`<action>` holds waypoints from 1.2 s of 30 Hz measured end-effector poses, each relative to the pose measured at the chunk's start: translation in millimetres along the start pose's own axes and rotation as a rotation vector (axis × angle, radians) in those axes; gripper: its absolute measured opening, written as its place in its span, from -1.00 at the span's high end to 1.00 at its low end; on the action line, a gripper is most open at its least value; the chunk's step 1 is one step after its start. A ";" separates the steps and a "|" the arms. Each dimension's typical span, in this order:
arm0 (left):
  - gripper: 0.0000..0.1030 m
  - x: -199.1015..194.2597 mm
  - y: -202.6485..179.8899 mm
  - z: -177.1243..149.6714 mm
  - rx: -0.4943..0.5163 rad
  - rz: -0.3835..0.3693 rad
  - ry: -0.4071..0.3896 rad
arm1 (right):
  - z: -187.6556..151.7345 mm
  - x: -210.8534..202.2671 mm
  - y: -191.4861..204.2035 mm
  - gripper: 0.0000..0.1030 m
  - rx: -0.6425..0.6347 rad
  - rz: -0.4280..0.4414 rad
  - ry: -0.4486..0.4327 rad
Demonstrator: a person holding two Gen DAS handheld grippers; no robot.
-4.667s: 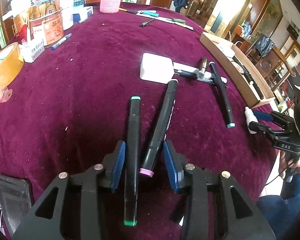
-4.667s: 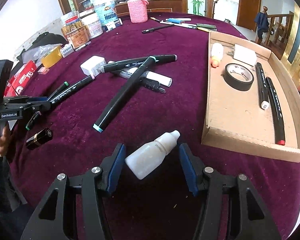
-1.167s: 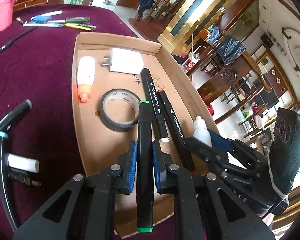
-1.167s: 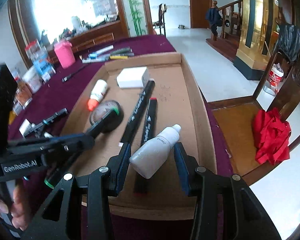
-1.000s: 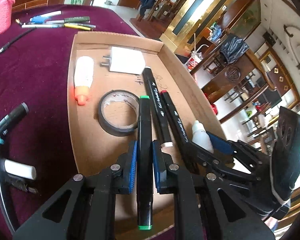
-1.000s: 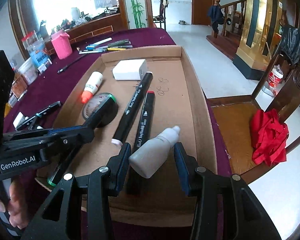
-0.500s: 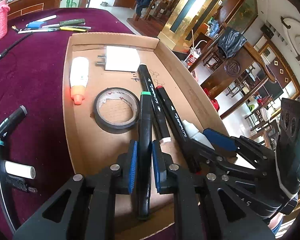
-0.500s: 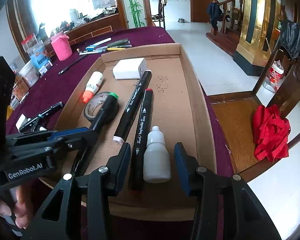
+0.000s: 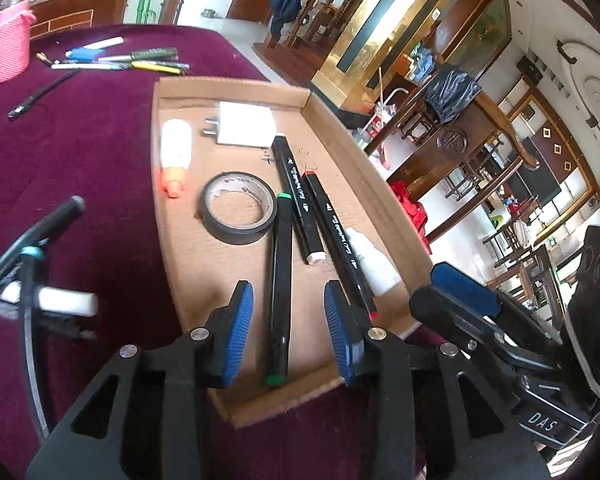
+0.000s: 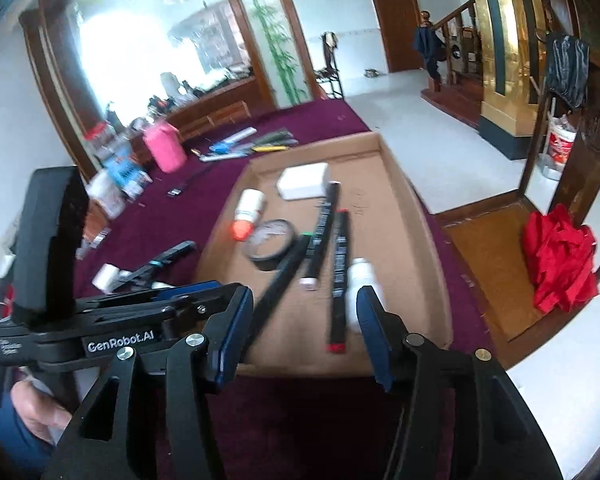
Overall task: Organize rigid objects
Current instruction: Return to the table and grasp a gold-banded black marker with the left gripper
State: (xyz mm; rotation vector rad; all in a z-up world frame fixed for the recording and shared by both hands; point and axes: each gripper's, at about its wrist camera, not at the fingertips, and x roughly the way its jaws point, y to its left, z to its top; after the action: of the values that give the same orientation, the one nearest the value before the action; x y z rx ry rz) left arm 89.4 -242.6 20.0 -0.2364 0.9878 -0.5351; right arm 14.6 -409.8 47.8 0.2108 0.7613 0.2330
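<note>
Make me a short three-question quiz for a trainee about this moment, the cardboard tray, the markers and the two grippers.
1. True or false: the left gripper is clamped on the green-capped marker.
2. Which item lies nearest the right-hand wall of the cardboard tray? A) black tape roll B) small white bottle C) orange-tipped glue tube
3. Fill in: the white charger sits at the ___ end of the tray.

Key
1. False: both its fingers stand apart from the marker, which lies in the tray.
2. B. It lies beside the red-capped marker, and the right gripper is open, off it.
3. Far.
</note>
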 end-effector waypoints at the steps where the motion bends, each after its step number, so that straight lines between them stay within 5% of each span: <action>1: 0.33 -6.7 0.8 -1.3 0.003 0.003 -0.012 | -1.5 -2.0 2.7 0.04 0.004 0.016 -0.005; 10: 0.33 -84.5 15.9 -33.2 0.100 0.051 -0.107 | -15.2 2.7 44.2 0.03 -0.037 0.108 0.019; 19: 0.33 -160.5 75.9 -81.4 0.127 0.137 -0.151 | -35.2 18.9 94.0 0.03 -0.134 0.173 0.088; 23: 0.08 -186.5 111.3 -114.8 0.150 0.206 -0.101 | -40.8 23.8 107.4 0.03 -0.163 0.186 0.109; 29: 0.08 -198.8 140.0 -153.2 0.198 0.274 -0.046 | -43.3 37.2 118.8 0.03 -0.156 0.202 0.137; 36: 0.08 -169.2 138.1 -165.0 0.305 0.350 0.033 | -49.4 45.1 136.9 0.03 -0.194 0.210 0.165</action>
State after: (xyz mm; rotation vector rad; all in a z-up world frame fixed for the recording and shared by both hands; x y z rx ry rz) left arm -78.7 -28.1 -4.2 0.2162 0.9397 -0.3621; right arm -6.5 -261.4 20.7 0.0882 0.8748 0.5262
